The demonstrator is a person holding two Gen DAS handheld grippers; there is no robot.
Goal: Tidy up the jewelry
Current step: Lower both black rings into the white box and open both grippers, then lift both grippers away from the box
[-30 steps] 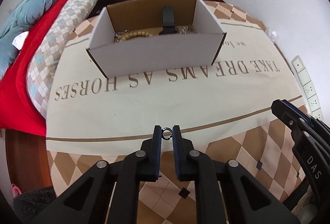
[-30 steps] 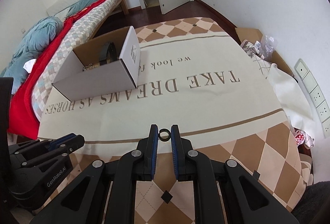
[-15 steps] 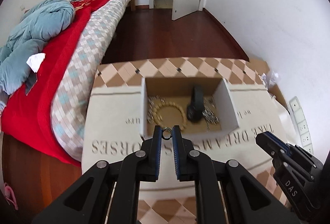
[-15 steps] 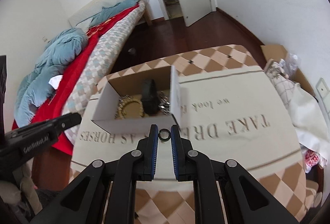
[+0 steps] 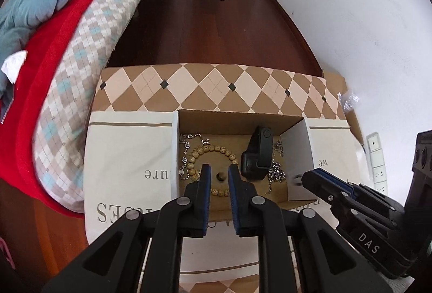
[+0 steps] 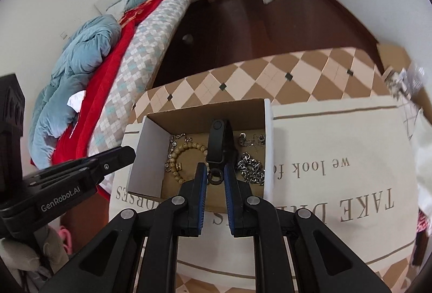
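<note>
Two hand-held tongs hover side by side over an open cardboard box [image 5: 299,147] of jewelry standing on a printed tablecloth [image 5: 127,155]. The right tongs [image 6: 215,175] are clamped on a small dark ring [image 6: 215,175], pinched across its outer edge between the blue-lined tips, directly above the box's near half. The ring is a thin black band, a plain round hoop with an open centre. It looks very light, rigid and smooth, so it could slip or twist out of a loose pinch; holding it squarely across its width, as it is held here, seems the safest grip. The left tongs [image 5: 218,177] stand apart with nothing between the tips; through the gap a small ring-like object [image 5: 220,176] shows below, blurred, seemingly just over or on the box floor inside a loop of tan wooden beads [image 5: 213,151]. Just beyond and to the right of the left tips stands a black watch strap [image 5: 257,155], upright and stiff-looking. Silver chains [image 6: 251,167] lie in a loose heap to the right of the right tips, soft and prone to tangle. Beyond the table are a dark wooden floor, a bed with a red blanket [image 6: 108,60] and an open door.
</note>
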